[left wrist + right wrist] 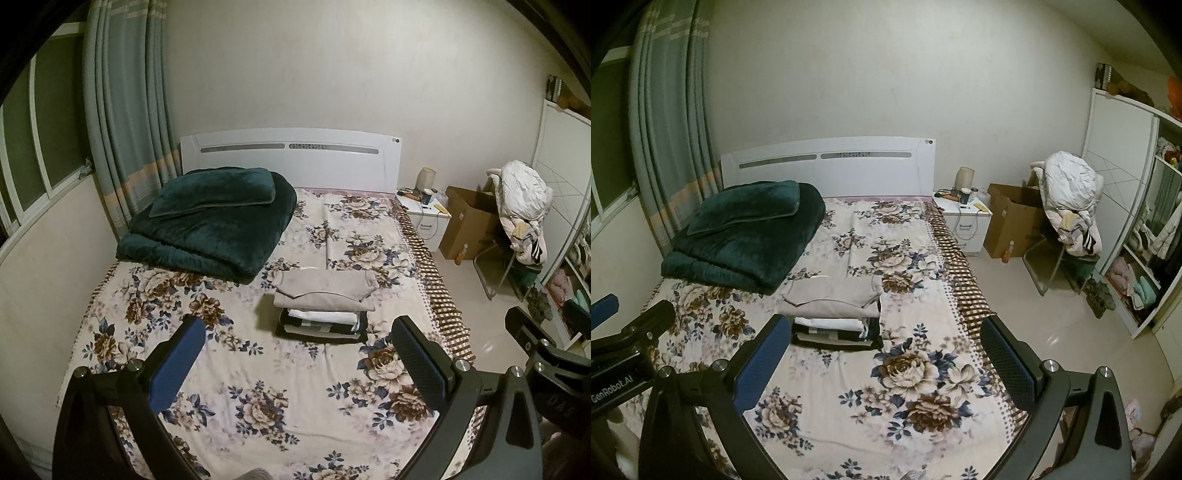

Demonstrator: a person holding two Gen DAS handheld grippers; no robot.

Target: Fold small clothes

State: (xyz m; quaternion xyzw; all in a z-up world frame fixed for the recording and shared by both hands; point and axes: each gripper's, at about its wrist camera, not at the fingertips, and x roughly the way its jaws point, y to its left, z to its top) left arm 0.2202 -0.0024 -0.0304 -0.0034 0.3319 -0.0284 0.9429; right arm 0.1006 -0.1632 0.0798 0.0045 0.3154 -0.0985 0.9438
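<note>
A stack of folded clothes [323,308] sits in the middle of the floral bed sheet [258,387], with a beige garment [325,286] on top and white and dark striped pieces under it. The stack also shows in the right wrist view [834,314]. My left gripper [299,343] is open and empty, held above the bed in front of the stack. My right gripper [882,343] is open and empty, held above the bed just right of the stack. Each gripper shows at the edge of the other's view.
A folded dark green blanket [214,221] with a pillow lies at the bed's far left. A white headboard [288,151] stands behind. To the right are a nightstand [964,221], a cardboard box [1012,221], a chair piled with clothes [1071,206] and an open wardrobe [1137,240].
</note>
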